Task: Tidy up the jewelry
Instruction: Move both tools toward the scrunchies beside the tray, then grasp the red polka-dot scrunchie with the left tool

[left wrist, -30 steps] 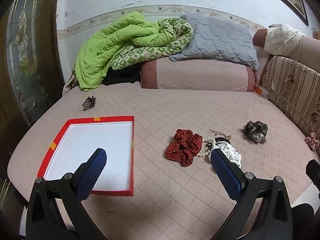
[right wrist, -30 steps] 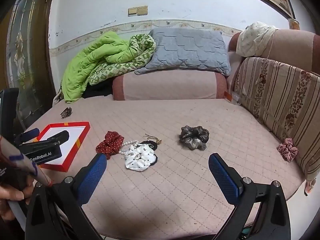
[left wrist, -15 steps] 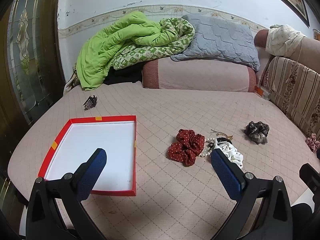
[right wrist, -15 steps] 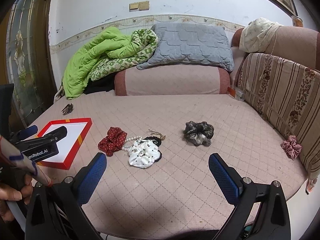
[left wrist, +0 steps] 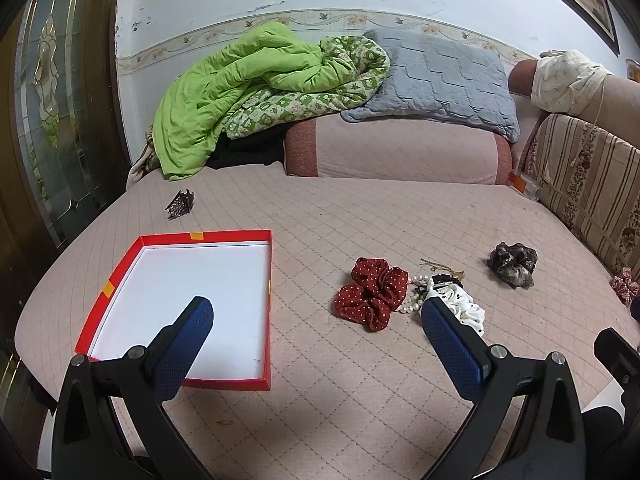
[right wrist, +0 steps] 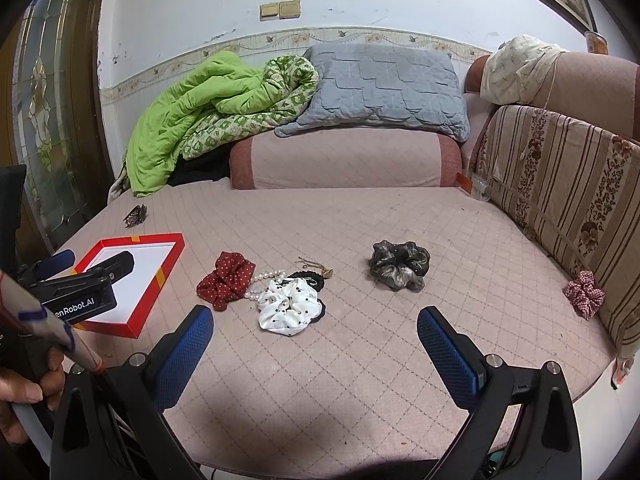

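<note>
A shallow red box (left wrist: 140, 246) with a white floor lies on the pink quilted bed at the left, also seen as the red box (right wrist: 170, 260) in the right wrist view. A red dotted scrunchie (left wrist: 372, 292), a pearl bracelet (left wrist: 416, 292), a white dotted scrunchie (right wrist: 288, 304), a black hair tie (right wrist: 308, 276) and a thin gold chain (right wrist: 316, 266) cluster mid-bed. A dark grey scrunchie (right wrist: 398, 266) lies to their right. My left gripper (left wrist: 316, 312) hovers open above the near bed. My right gripper (right wrist: 314, 320) is open too, short of the cluster.
A dark hair claw (left wrist: 180, 204) lies beyond the box. A pink checked scrunchie (right wrist: 584, 294) rests against the striped sofa back (right wrist: 560, 184). A green quilt (left wrist: 240, 96), grey pillow (left wrist: 436, 80) and bolster (left wrist: 396, 152) line the far side. A hand (right wrist: 20, 388) grips the left tool.
Both wrist cameras have crept forward and slightly left over the bed, so the box and scrunchies sit a little nearer. Both grippers stay open and nothing was picked up.
</note>
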{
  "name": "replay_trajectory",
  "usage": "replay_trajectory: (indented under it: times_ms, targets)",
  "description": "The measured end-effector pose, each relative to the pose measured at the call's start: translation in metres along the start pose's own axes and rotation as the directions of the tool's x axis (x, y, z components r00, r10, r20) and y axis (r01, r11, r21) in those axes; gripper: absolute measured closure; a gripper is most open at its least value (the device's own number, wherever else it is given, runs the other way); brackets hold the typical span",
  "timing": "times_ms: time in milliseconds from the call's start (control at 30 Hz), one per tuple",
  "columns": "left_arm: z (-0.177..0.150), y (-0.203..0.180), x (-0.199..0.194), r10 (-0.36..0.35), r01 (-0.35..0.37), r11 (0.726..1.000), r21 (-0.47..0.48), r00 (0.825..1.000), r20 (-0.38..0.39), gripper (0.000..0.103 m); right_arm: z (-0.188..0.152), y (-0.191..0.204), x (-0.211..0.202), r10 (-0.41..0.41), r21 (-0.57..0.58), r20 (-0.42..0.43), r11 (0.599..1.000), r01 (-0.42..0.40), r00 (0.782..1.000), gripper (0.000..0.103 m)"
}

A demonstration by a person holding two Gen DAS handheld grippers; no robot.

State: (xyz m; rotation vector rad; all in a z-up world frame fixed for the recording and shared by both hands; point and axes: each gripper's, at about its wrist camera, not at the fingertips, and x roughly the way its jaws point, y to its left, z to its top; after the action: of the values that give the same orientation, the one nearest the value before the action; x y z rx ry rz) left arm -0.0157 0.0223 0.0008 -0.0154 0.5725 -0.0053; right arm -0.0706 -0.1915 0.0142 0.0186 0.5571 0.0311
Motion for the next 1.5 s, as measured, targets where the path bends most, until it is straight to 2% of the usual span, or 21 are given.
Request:
replay_trajectory:
  times_ms: [633,933,1167,1500]
  targets:
    - [-0.007,-0.004,0.007,0.007,-0.007,1.0,0.01,1.0,-0.009,0.0,-0.004,0.0,0.012,0.009,0.009,-0.03,1.0,-0.008,1.0,0.0]
    - [-0.008,-0.004,0.027,0.028,-0.024,0.999,0.045,0.996,-0.086,0.0,-0.003,-0.004,0.036,0.02,0.022,-0.065,1.0,-0.018,0.998,0.0]
    - [-0.011,0.006,0.052,0.0,0.006,0.999,0.036,0.99,-0.143,0.0,-0.003,-0.013,0.066,0.029,0.046,-0.115,0.999,-0.024,0.993,0.0]
    - [-0.016,0.01,0.077,0.004,0.001,0.999,0.032,0.986,-0.169,0.0,0.001,-0.018,0.1,0.044,0.074,-0.152,0.997,-0.033,0.987,0.0]
